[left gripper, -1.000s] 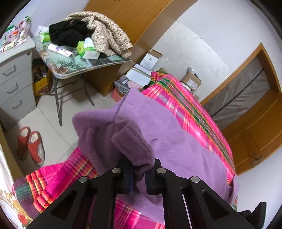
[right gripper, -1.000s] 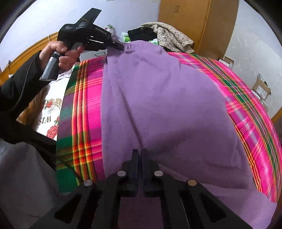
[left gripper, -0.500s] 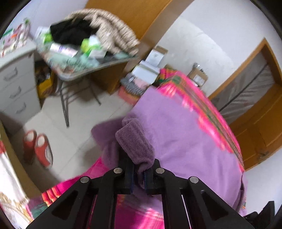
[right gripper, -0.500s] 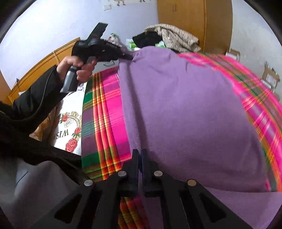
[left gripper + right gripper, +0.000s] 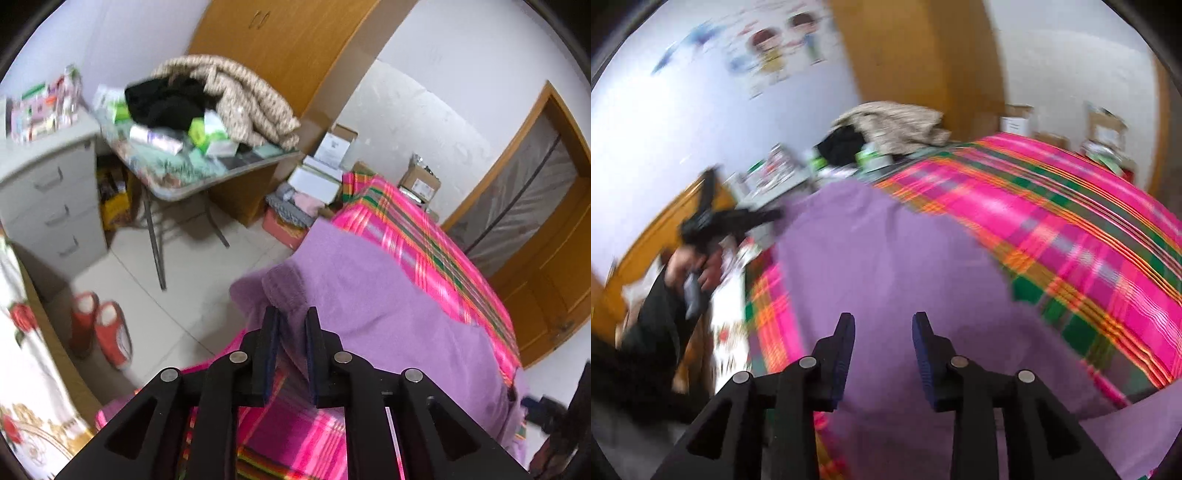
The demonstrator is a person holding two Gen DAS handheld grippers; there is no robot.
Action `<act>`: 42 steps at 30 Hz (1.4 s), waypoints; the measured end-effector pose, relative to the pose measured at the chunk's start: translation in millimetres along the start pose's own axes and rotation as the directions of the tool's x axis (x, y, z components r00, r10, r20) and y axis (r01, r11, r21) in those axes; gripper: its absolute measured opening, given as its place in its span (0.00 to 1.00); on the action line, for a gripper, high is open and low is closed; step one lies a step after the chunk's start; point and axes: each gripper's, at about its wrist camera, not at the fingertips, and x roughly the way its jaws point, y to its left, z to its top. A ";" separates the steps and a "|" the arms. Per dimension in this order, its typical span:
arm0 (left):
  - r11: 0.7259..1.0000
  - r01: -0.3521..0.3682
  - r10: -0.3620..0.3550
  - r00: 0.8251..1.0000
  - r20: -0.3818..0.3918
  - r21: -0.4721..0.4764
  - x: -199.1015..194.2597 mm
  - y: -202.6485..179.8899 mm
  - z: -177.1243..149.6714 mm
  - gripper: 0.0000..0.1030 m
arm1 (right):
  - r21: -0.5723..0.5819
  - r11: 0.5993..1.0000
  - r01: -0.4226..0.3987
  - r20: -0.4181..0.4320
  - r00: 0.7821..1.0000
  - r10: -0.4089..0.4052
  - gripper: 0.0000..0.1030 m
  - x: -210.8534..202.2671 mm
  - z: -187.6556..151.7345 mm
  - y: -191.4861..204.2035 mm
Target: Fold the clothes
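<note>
The soft purple fleece garment [image 5: 373, 295] lies spread flat on the bed with the pink, green and orange plaid cover [image 5: 1071, 236], its long axis running from one pair of tongs to the other. Its thick cuff-like end lies at the tips of the left tongs [image 5: 291, 325], which stand slightly parted; whether they pinch it I cannot tell. The right tongs [image 5: 882, 332] gape wide and hold nothing, poised over the opposite end, so the right looks nearer to the next grasp.

Even, bright indoor light, soft shadows. Right view heavily motion-blurred, far wall [image 5: 701, 110] smeared. Left view slightly blurred. Fisheye bending, dark corners.
</note>
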 end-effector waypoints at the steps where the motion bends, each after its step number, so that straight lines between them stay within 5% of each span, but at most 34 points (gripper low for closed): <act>1: 1.000 0.002 -0.002 1.000 0.013 0.004 -2.1 -4.5 3.0 0.13 | 0.047 0.999 -0.006 0.003 1.000 0.006 0.32 3.2 8.0 -9.7; 8: 0.991 -0.129 0.126 0.988 0.083 0.026 -2.3 -18.5 22.2 0.16 | 0.248 0.966 -0.071 -0.033 0.996 0.082 0.33 43.2 56.2 -58.2; 12: 0.983 -0.181 0.181 0.983 0.010 -0.015 8.7 0.7 23.0 0.16 | 0.287 0.953 -0.099 -0.078 0.989 0.126 0.34 73.1 70.0 -69.9; 18: 0.999 -0.051 0.051 0.999 0.003 0.018 13.0 -17.3 16.5 0.16 | 0.360 0.923 -0.137 -0.131 0.972 0.195 0.33 111.9 74.1 -80.8; 20: 0.998 -0.004 0.005 1.000 -0.011 0.062 22.9 -34.3 15.3 0.16 | 0.356 0.922 -0.148 -0.139 0.968 0.210 0.26 118.4 74.8 -79.5; 22: 0.995 0.023 -0.019 0.999 -0.037 0.096 39.3 -47.2 13.8 0.16 | 0.353 0.922 -0.160 -0.148 0.963 0.224 0.04 124.9 75.4 -78.2; 30: 0.997 0.005 0.002 0.996 -0.092 0.074 83.4 -36.7 2.3 0.15 | 0.485 0.870 -0.093 -0.070 0.987 0.145 0.02 119.3 62.1 -124.2; 42: 0.991 0.014 -0.005 0.998 -0.064 0.130 71.8 -56.2 26.9 0.15 | 0.422 0.900 -0.111 0.002 0.993 0.121 0.05 93.0 74.6 -107.4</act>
